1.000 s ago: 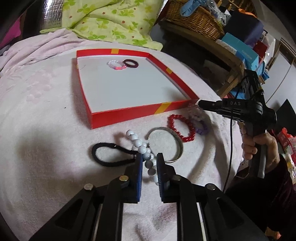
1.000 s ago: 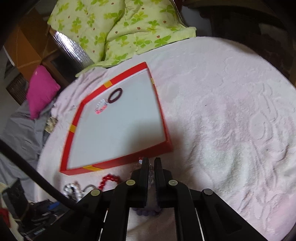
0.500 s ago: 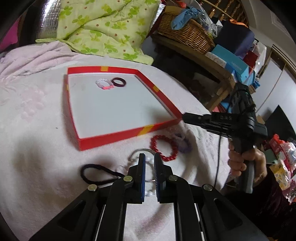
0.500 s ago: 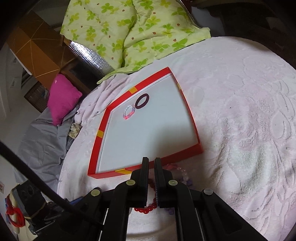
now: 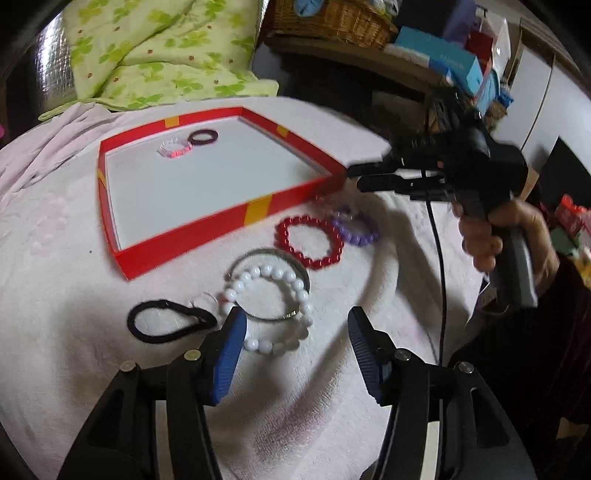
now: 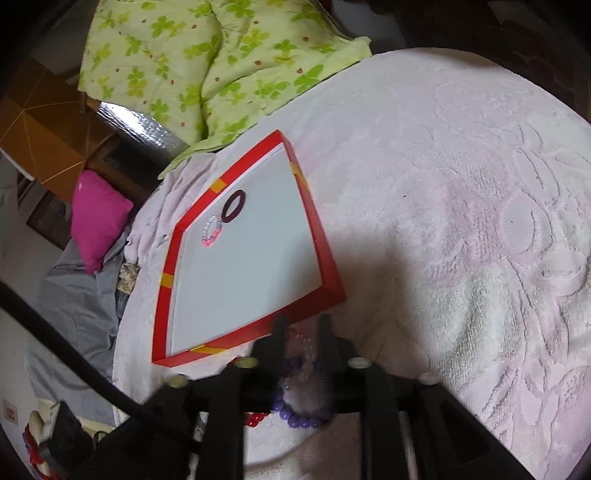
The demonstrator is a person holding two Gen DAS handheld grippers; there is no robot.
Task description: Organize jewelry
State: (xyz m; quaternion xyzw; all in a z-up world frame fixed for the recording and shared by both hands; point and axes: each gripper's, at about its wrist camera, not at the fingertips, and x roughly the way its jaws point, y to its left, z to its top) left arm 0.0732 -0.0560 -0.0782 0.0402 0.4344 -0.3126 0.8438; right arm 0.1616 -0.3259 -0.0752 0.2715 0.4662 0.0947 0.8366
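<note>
A red tray with a white floor lies on the pink cloth; it holds a clear-pink bead bracelet and a dark hair ring. In front of it lie a white bead bracelet, a silver bangle, a red bead bracelet, a purple bead bracelet and a black hair tie. My left gripper is open over the white bracelet. My right gripper is open, above the purple bracelet and a pale pink one by the tray's corner.
A green floral quilt lies behind the tray. A wicker basket and boxes stand on a wooden shelf at the back right. A magenta pillow and grey bedding lie off the cloth's edge.
My left gripper has opened wide and let go of the white bead bracelet. My right gripper has opened slightly and moved toward the tray's corner.
</note>
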